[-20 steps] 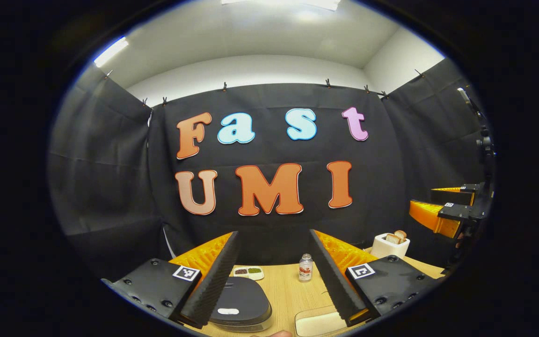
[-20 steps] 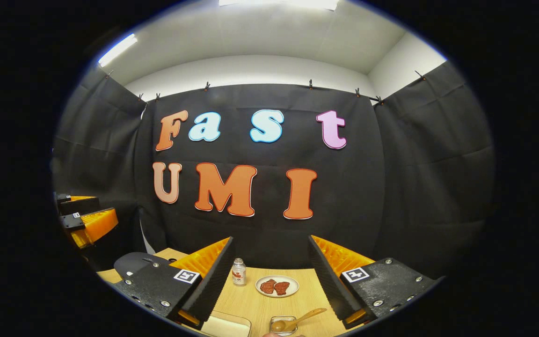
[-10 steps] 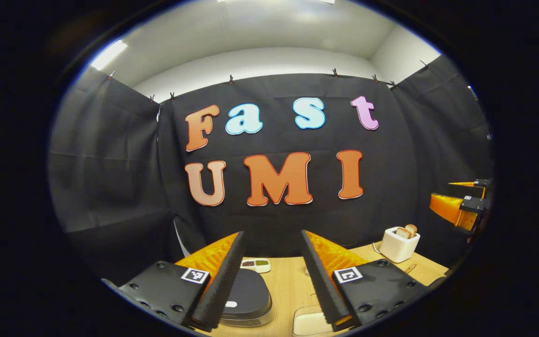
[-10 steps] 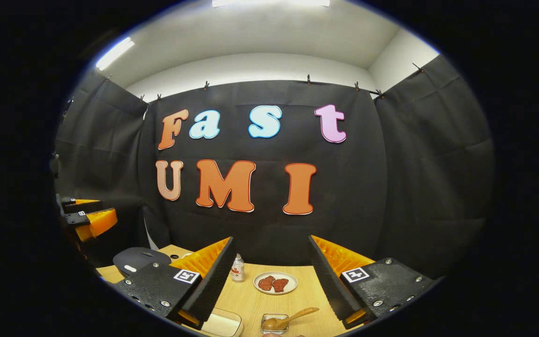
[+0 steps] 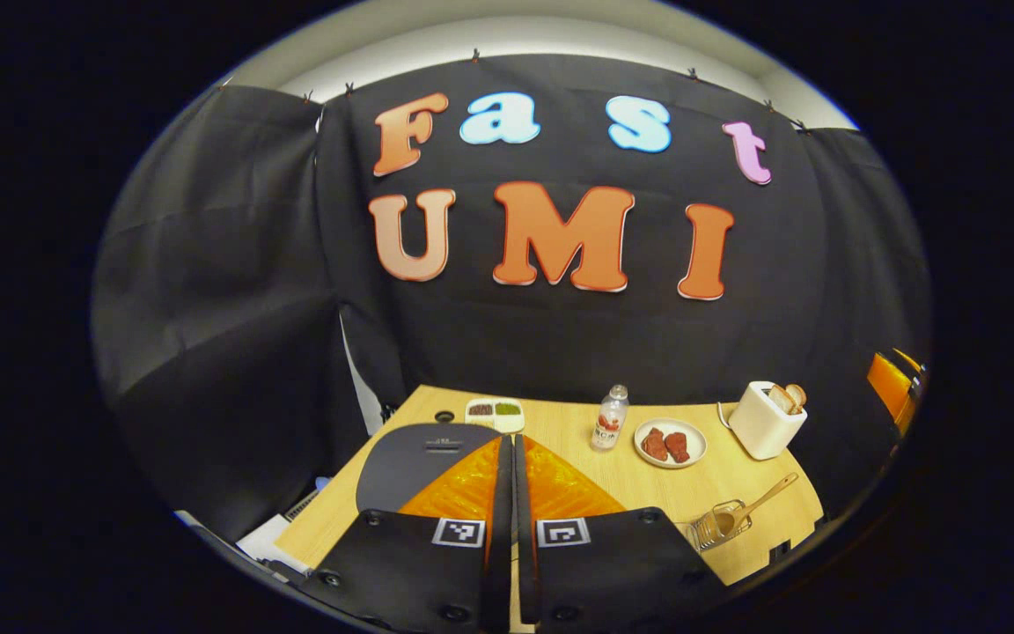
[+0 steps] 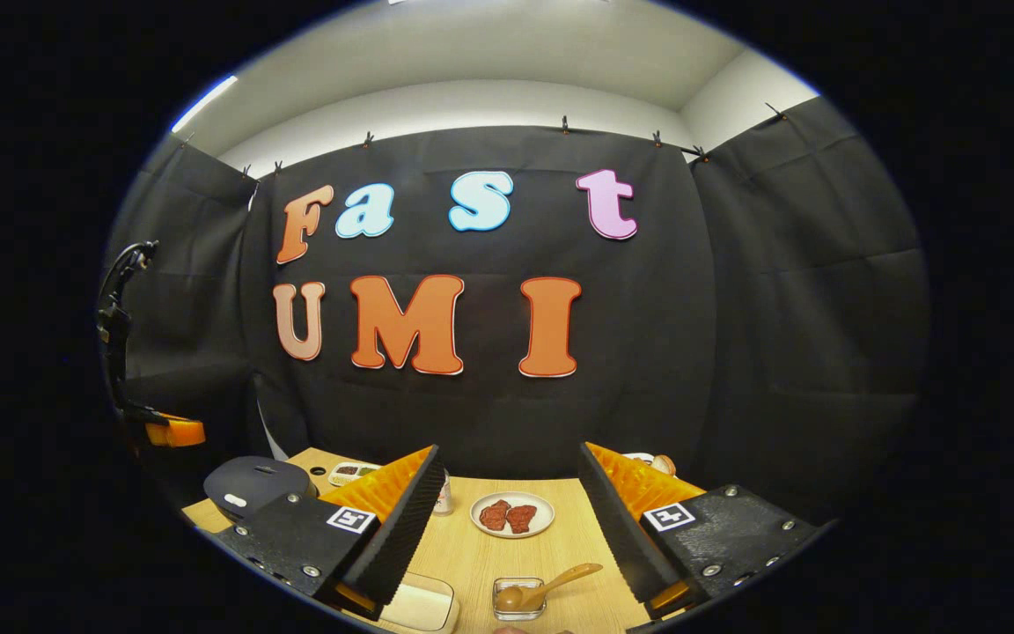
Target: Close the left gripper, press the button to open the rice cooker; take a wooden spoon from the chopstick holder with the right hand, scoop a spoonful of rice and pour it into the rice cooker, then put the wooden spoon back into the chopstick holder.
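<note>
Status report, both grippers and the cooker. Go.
Left gripper shut, above rice cooker, lid down. Right gripper open, empty. Wooden spoon in its holder. Nothing blocking.

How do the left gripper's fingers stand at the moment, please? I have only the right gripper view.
Observer: In the left gripper view, the left gripper is shut, its fingers together with nothing between them.
Operator: Thank you. Where is it pointing?
Observer: Its tips overlap the lid of the rice cooker, which is down. I cannot tell whether they touch it.
Operator: Is there anything else on that side of the scene?
Observer: A white toaster with bread in its slots stands at the far right of the table.
</note>
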`<state>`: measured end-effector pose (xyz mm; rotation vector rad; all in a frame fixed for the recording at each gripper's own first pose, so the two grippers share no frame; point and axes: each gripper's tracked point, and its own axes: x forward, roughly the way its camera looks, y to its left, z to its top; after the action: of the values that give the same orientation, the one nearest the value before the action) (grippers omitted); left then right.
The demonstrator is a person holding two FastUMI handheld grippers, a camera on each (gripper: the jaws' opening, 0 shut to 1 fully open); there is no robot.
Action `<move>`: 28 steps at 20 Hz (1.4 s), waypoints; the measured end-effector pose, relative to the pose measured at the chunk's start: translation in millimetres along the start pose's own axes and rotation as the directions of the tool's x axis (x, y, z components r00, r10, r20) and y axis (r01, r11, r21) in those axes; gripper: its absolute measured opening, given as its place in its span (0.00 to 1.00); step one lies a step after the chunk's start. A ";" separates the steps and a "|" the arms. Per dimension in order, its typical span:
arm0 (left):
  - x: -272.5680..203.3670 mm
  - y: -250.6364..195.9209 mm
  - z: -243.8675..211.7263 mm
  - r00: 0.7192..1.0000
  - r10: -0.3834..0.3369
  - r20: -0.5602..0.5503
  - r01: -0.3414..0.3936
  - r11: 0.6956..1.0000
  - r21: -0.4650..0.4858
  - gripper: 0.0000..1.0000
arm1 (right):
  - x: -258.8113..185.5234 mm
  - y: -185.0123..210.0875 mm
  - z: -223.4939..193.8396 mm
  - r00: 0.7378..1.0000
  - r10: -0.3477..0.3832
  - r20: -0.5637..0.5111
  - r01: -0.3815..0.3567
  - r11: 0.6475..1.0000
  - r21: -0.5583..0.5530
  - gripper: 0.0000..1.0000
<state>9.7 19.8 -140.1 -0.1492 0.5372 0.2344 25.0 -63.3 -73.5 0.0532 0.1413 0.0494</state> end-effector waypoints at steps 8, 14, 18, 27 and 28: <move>56.4 55.3 -47.6 0.919 -0.100 -0.382 0.033 0.983 -0.178 0.10 | 9.0 8.8 -22.7 0.997 -0.059 -0.056 0.059 0.998 -0.016 0.95; 80.7 61.1 -104.6 0.791 -0.177 -0.585 -0.013 0.952 -0.306 0.10 | 13.1 -2.2 -51.9 0.987 -0.097 -0.129 0.095 0.995 -0.024 0.95; 86.8 66.8 -134.7 0.741 -0.199 -0.641 -0.061 0.932 -0.358 0.11 | 15.0 -7.3 -71.0 0.978 -0.111 -0.175 0.107 0.994 -0.032 0.95; 85.3 70.0 -143.9 0.871 -0.030 -0.490 -0.076 0.978 -0.196 0.07 | 24.6 1.8 -107.0 0.961 -0.082 -0.266 0.074 0.997 -0.037 0.95; 83.3 70.2 -137.3 0.910 0.017 -0.414 -0.084 0.986 -0.143 0.07 | 25.6 3.1 -112.6 0.956 -0.077 -0.284 0.072 0.997 -0.031 0.95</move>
<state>-6.1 74.8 -305.8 -0.3441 0.9451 0.2987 34.2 -53.2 -188.2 0.0202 0.4310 -0.0173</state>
